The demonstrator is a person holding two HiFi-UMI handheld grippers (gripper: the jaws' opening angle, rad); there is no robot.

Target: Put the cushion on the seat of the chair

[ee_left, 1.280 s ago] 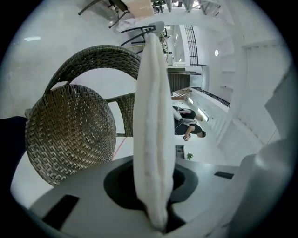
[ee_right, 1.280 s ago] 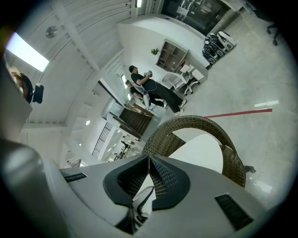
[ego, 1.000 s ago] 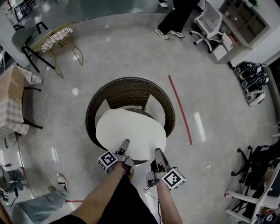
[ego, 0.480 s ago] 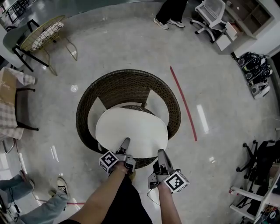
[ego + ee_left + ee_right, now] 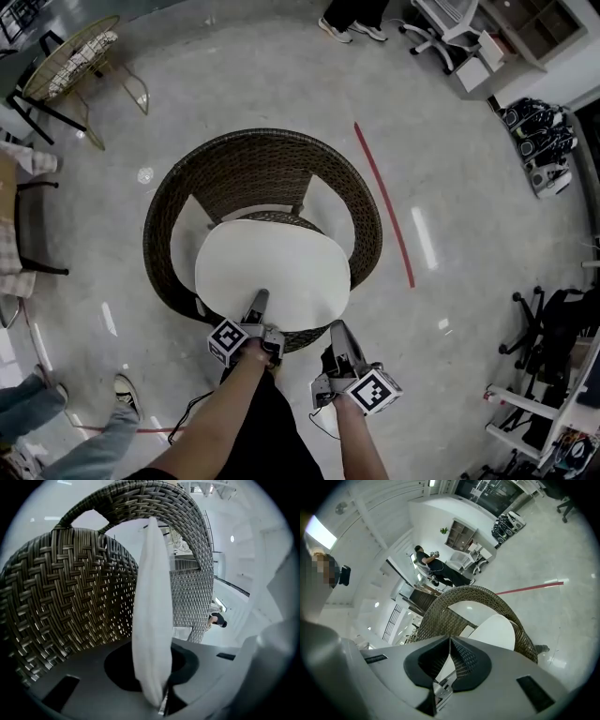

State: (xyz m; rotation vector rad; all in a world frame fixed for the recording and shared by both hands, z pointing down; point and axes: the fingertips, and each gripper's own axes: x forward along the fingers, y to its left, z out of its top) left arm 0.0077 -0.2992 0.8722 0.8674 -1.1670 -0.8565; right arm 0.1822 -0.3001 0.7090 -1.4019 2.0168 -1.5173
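**wickerfan:** ok, closest in first: what are the claws doing? The left gripper [image 5: 259,300] has its jaws clamped on the near edge of the round, flat, cream-white fabric cushion [image 5: 272,267]. In the left gripper view the pad runs edge-on right between them. The right gripper [image 5: 337,330] is pinched closed tip to tip at the cushion's near-right edge, and honestly I can't see any fabric caught in it.

**padded_out:** so I'd guess the left one is carrying most of it. Where's the cushion sitting?

**wickerfan:** Over the seat of the dark brown woven wicker tub chair [image 5: 262,159], inside the curve of its back and arms. The near edge hangs out over the front rim towards the person. Can't tell if it touches the seat, since the seat is almost all hidden under it.

**padded_out:** then my take: keep it level and bring both sides down together so the far edge doesn't fold under. Slide it back till it meets the backrest and centre it between the arms. Don't let go until it lies flat, or the front lip will probably droop off the rim.

**wickerfan:** makes sense. Further out, a red tape line [image 5: 382,202] runs on the polished grey floor [image 5: 281,84] to the chair's right, just beside it.
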